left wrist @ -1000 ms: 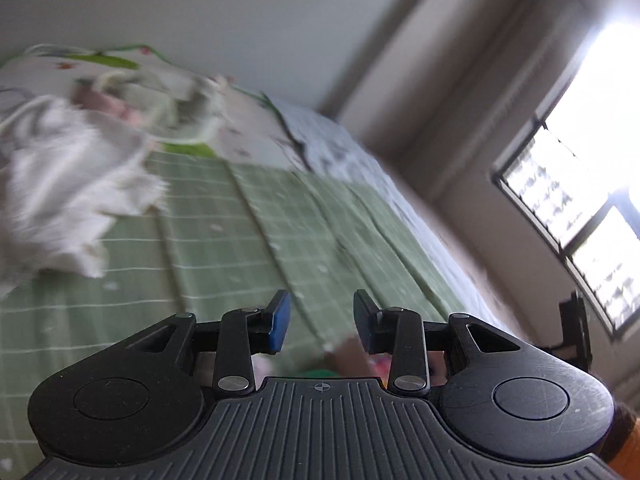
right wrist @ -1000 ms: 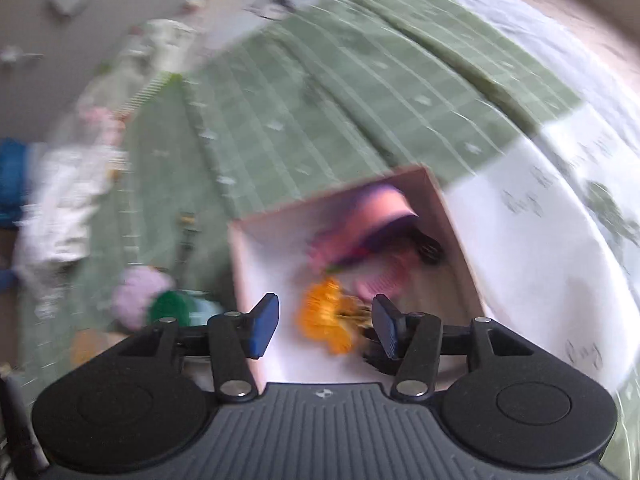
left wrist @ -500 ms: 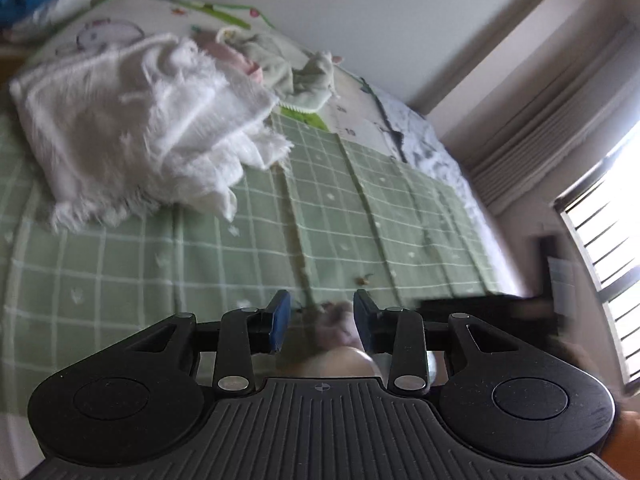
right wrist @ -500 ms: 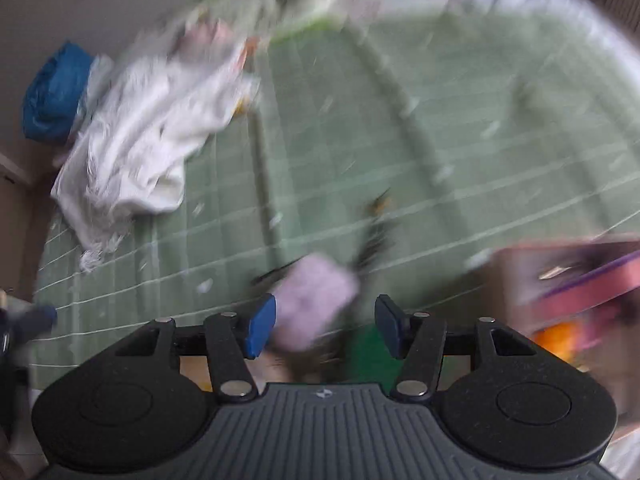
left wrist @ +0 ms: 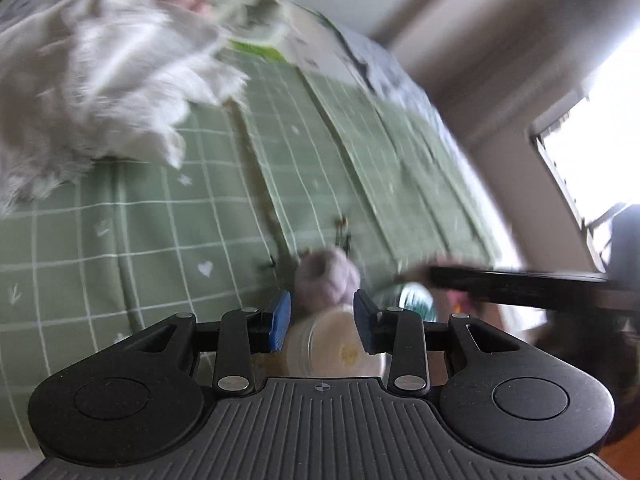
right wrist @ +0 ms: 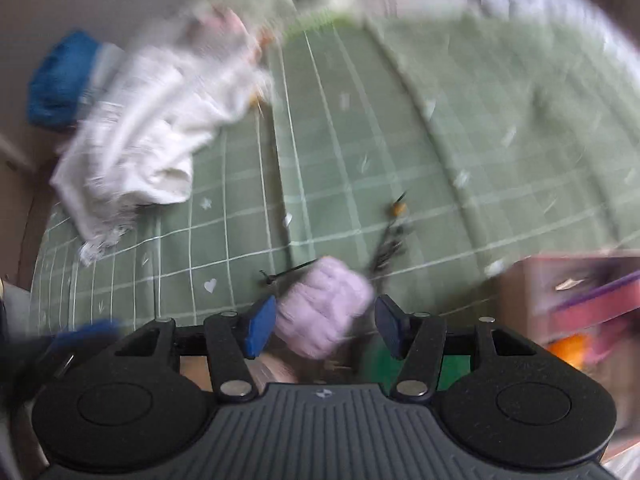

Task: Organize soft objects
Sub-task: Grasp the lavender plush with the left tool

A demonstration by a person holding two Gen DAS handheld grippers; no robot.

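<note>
- White towel (right wrist: 148, 128) is bunched up on the left of the green blanket (right wrist: 460, 128).
- My left gripper (left wrist: 322, 318) has its fingers apart, nothing in them, over a clear lid (left wrist: 340, 350).
- Lilac plush (right wrist: 322, 306) sits on the blanket between my right gripper's (right wrist: 325, 326) spread fingers, not clamped.
- Box (right wrist: 576, 300) on the far right, too blurry to read.

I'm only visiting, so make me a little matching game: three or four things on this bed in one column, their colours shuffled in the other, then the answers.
Things:
1. fluffy ball
2. crumpled towel
3. bundle by the wall
4. checked bedspread

Colours:
a. green
b. blue
c. lilac
d. white

Pairs: 1-c, 2-d, 3-b, 4-a
</note>
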